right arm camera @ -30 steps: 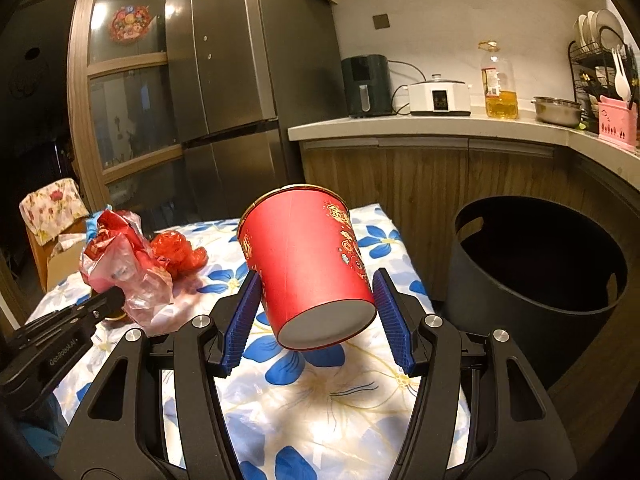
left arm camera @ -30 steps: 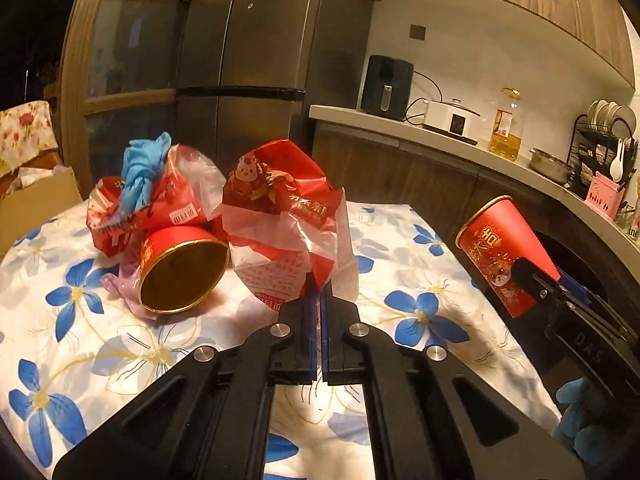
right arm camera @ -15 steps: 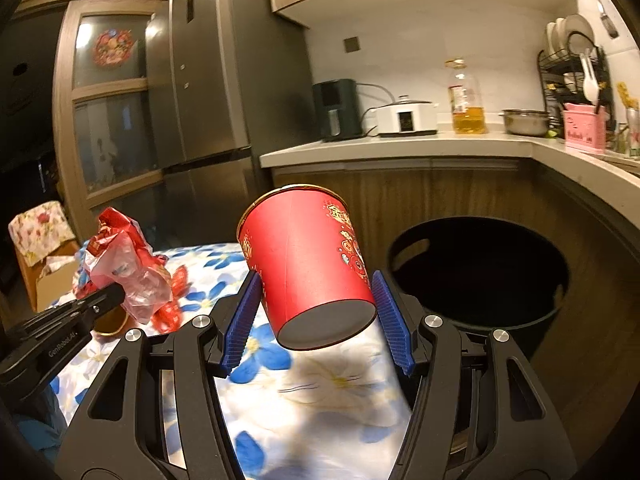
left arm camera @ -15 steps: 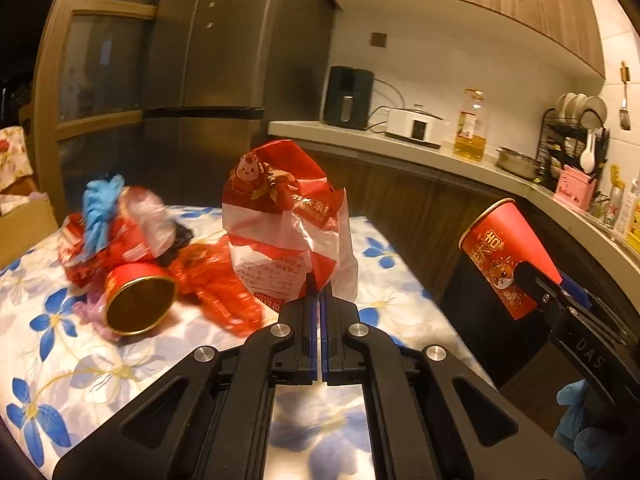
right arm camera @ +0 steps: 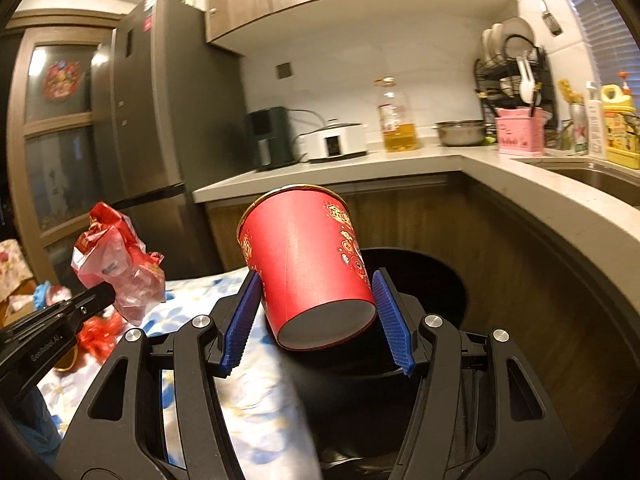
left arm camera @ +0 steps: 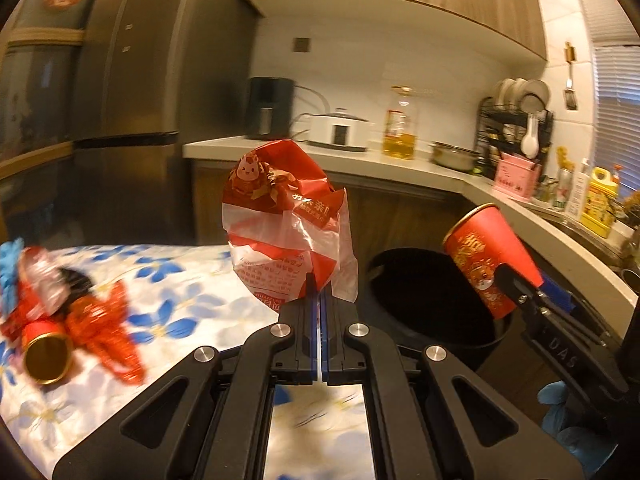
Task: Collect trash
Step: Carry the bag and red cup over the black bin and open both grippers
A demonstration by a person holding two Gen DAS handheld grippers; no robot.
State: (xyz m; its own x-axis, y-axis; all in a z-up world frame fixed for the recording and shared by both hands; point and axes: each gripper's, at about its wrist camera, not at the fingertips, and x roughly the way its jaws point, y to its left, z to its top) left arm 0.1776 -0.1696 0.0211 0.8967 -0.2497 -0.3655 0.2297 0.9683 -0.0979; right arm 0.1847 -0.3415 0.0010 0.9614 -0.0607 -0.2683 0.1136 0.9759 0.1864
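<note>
Right wrist view: right gripper (right arm camera: 316, 312) jaws clamp a red cup (right arm camera: 308, 264) above the black bin (right arm camera: 440, 280); left gripper (left arm camera: 320, 300) jaws pinch a plastic bag (left arm camera: 284, 232) beside the bin, litter (left arm camera: 76, 320) behind it on the desk (left arm camera: 200, 280).

dim warm light | under-cabinet glare | motion blur | fisheye-dark corners

The bench (left arm camera: 192, 276) wears a white cloth with blue flowers. At its left end lie a tipped red cup (left arm camera: 44, 356), crumpled red wrappers (left arm camera: 108, 332) and a blue glove (left arm camera: 10, 268).
</note>
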